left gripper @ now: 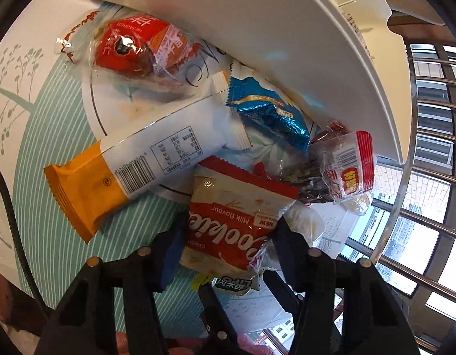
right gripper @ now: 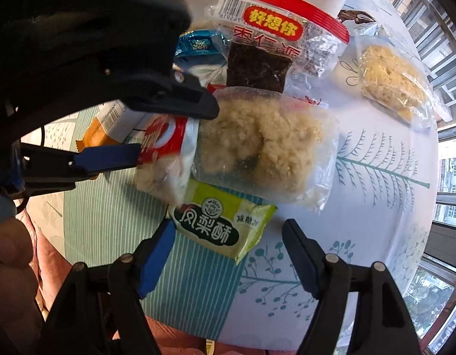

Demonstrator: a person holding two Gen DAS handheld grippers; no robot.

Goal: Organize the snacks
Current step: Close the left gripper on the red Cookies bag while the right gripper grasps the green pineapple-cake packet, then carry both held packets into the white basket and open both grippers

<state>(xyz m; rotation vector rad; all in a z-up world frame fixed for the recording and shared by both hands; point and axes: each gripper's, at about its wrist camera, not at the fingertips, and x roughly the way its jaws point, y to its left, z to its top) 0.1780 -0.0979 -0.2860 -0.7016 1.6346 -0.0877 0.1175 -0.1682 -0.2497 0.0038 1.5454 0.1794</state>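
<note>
Clamped between the left gripper's (left gripper: 225,233) fingers, a red cookie pack (left gripper: 228,222) rests at the near edge of a snack pile on the tablecloth (left gripper: 50,153), below a white bin (left gripper: 257,29); an orange-ended bar (left gripper: 133,165) lies left.

Right view: the right gripper (right gripper: 228,254) hangs with jaws apart astride a green pastry pack (right gripper: 219,224), not touching; crumbly snack bag (right gripper: 263,148) just beyond.

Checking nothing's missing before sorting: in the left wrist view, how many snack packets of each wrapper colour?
Red-and-white cookie packet: 1
Other red-printed packets: 2
Blue foil packet: 1
Green packet: 1
White-and-orange packet: 1
Clear bags of pale cakes: 2
Total: 8
</note>
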